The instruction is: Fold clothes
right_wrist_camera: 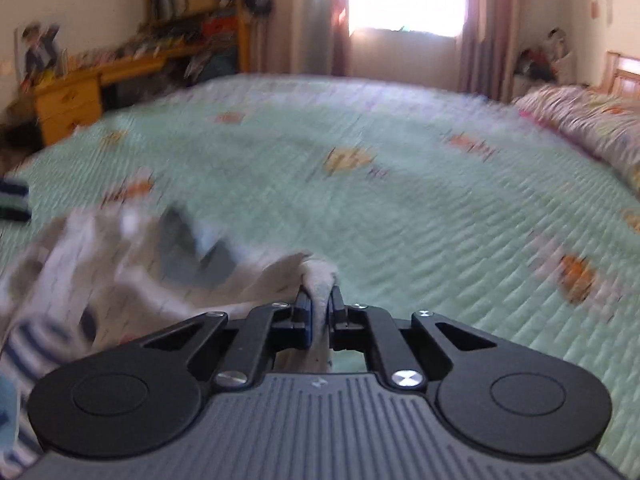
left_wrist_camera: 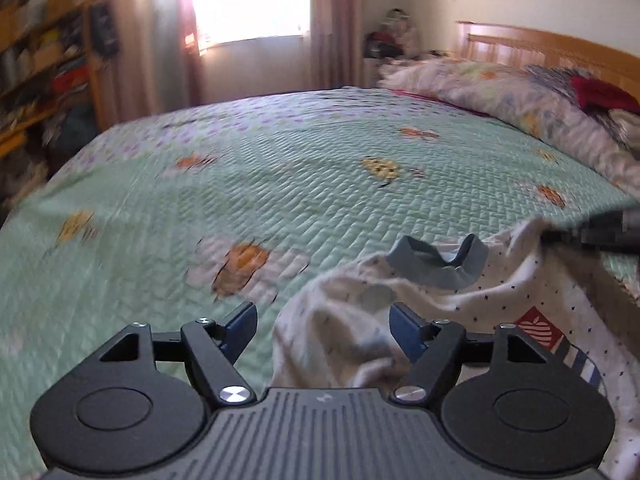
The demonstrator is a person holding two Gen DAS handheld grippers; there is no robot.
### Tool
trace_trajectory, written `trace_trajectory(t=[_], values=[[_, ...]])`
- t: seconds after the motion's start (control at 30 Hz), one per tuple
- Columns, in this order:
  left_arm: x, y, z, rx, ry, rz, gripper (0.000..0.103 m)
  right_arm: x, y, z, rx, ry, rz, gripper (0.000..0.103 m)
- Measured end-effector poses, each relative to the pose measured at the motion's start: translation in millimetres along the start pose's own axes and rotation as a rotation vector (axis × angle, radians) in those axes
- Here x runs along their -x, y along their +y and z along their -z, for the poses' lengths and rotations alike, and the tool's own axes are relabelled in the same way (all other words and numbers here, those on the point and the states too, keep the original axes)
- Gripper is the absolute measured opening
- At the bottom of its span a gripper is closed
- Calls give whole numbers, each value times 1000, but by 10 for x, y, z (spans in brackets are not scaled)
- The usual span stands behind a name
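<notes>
A white dotted shirt (left_wrist_camera: pixel 500 300) with a grey collar (left_wrist_camera: pixel 440 264) lies rumpled on the green quilt at the near right. My left gripper (left_wrist_camera: pixel 323 328) is open, and a bunched fold of the shirt rises between its blue pads (left_wrist_camera: pixel 404 330) without being pinched. At the right edge of the left wrist view the other gripper (left_wrist_camera: pixel 600 232) pulls on a shirt edge. In the right wrist view my right gripper (right_wrist_camera: pixel 320 308) is shut on a fold of the white shirt (right_wrist_camera: pixel 318 276), and the rest of the shirt trails away blurred to the left (right_wrist_camera: pixel 100 264).
The green quilted bedspread (left_wrist_camera: pixel 280 168) covers the bed. Floral pillows (left_wrist_camera: pixel 520 96) and a red cloth (left_wrist_camera: pixel 600 92) lie by the wooden headboard (left_wrist_camera: pixel 540 44). A striped dark item (right_wrist_camera: pixel 14 200) sits at the quilt's left edge. A wooden desk (right_wrist_camera: pixel 72 96) and shelves stand beyond.
</notes>
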State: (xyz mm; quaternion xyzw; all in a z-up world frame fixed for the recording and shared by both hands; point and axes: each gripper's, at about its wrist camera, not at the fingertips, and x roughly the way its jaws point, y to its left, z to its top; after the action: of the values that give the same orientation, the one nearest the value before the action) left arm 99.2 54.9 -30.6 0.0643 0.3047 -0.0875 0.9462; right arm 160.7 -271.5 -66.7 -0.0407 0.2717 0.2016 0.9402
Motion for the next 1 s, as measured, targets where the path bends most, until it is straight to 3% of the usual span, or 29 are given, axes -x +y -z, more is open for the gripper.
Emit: trace_trajectory(t=[0.07,0.17,0.37,0.5,0.63,0.8,0.87,0.93,1.0], values=[[-138,-40,-79,-33,3,3,75,-24,-177,-120,-49,-37,30,8],[-365,-80,-171,-45,15,7,76,-262,-347,-111,-71,14,84,8],[-779,-155,-227,-164,77,39,76,-361,-438,161,-212,40,70,10],[-989,-141,-191,-221,110,62,74,-219,-499,239,-330,-17,31,14],[-1161,-82,-174,-211,155,120,65,-62,-518,229,-421,-104,-1,16],[-1310,-33,-192,-189,214,155,67,-61,-395,121,-448,-137,-98,36],[-1345,-11,-205,-171,230,131,83,-83,-307,38,-437,-138,-156,40],[-1367,-5,-206,-169,233,100,91,-145,-221,-80,-434,-80,-201,57],[-1383,-3,-209,-161,240,88,91,-154,-121,-190,-425,-51,-166,62]])
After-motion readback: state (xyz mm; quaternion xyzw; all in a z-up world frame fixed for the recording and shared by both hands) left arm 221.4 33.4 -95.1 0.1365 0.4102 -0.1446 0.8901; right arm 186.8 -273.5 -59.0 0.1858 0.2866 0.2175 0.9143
